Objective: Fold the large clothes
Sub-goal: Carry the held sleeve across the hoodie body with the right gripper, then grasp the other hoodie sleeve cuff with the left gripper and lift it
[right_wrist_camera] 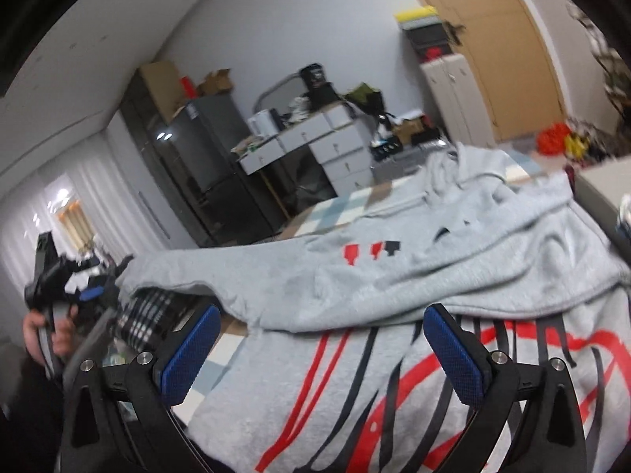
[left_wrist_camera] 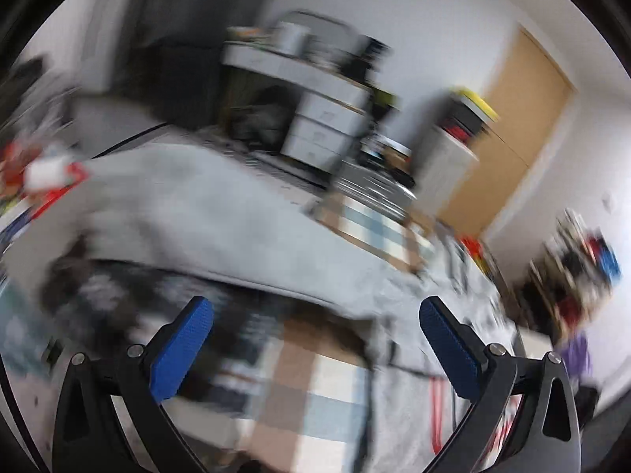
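A large grey hoodie (right_wrist_camera: 414, 272) with red and black print lies on the checked surface (right_wrist_camera: 327, 213), its upper half folded over the lower printed part. My right gripper (right_wrist_camera: 319, 315) hovers open just above the fold edge, nothing between its blue pads (right_wrist_camera: 189, 358). In the left wrist view, heavily blurred, the grey hoodie (left_wrist_camera: 205, 216) spreads ahead and my left gripper (left_wrist_camera: 315, 311) is open and empty above the checked surface (left_wrist_camera: 315, 386). From the right wrist view, the left gripper (right_wrist_camera: 84, 291) shows at the far left, held by a hand (right_wrist_camera: 37, 335).
A white desk with drawers (right_wrist_camera: 315, 146) and a dark fridge (right_wrist_camera: 201, 149) stand behind. A wooden door (right_wrist_camera: 497, 39) and a white cabinet (right_wrist_camera: 453, 94) are at the right. Clutter lies on the floor at far right (right_wrist_camera: 560, 140). A checked dark cloth (right_wrist_camera: 146, 315) lies at the hoodie's left edge.
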A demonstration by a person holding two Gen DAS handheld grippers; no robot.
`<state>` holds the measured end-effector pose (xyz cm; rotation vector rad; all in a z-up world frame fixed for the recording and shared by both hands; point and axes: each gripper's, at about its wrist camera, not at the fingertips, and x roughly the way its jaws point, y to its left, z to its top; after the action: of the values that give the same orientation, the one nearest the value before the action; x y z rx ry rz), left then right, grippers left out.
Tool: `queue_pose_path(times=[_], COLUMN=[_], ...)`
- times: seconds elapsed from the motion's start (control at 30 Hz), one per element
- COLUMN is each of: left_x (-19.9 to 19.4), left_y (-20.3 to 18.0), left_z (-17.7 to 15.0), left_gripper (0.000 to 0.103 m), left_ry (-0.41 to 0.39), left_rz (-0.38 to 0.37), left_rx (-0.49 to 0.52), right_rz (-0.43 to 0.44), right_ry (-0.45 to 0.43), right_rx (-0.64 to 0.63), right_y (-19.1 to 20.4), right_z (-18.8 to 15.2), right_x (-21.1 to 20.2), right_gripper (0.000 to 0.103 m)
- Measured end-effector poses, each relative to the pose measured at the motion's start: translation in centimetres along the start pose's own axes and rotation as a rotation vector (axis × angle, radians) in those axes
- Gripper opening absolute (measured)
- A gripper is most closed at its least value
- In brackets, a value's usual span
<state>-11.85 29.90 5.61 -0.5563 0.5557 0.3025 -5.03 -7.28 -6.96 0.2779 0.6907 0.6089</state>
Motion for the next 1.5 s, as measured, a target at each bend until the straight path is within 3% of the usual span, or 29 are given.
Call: queue_pose_path(times=[0.1,0.23,0.47,0.57,0.77,0.93,0.97,1.1,1.27,1.4,1.5], left_x=[-0.3,1.6,6.5,8.1,9.0,7.8,7.8,8.7,8.7,7.7,6.3], left_y=[4.4,9.3,11.9,13.0,13.6,15.1,15.3,15.7,16.7,15.8,14.3], left_z=[1.1,2.0,0.8,0.2,0.1,1.6,1.8,1.5,0.6,1.1,2.2], left_gripper=[0.102,0.102,0.102,0.102,0.102,0.102,0.097,0.052,0.034,0.013,0.01], left_ry=[0.015,0.084,0.19,0.227,0.182,0.098,0.083,0.08,0.034,-0.002,-0.053], left_rz=[0.006,-0.125,-0.291,-0.3,-0.328,-0.331,-0.302,-0.152,-0.123,-0.096,-0.077], left_rx=[-0.147,-0.362,-0.474,-0.532,-0.557,-0.553,-0.544,-0.518,-0.545,-0.477,-0.412], right_rz=[0.032,0.067,0.039,0.039,0.025,0.007,-0.001,-0.011,-0.013,-0.012,-0.001], right_ry=[0.016,0.049,0.055,0.054,0.06,0.063,0.065,0.078,0.092,0.104,0.102], right_rx=[-0.026,-0.006,0.018,0.051,0.086,0.08,0.079,0.068,0.046,0.025,0.025], right_y=[0.7,0.7,-0.1,-0.7,-1.5,-1.5,-1.5,-1.4,-1.1,-0.7,-0.6], right_z=[-0.1,-0.5,-0.9,-0.8,-0.9,-1.0,-1.0,-1.2,-1.5,-1.7,-1.6], right_x=[-0.6,0.1,0.4,0.4,0.5,0.6,0.7,1.0,1.3,1.4,1.2], right_gripper=[0.103,0.103,0.103,0.103,0.103,0.103,0.103,0.103,0.103,0.103,0.103])
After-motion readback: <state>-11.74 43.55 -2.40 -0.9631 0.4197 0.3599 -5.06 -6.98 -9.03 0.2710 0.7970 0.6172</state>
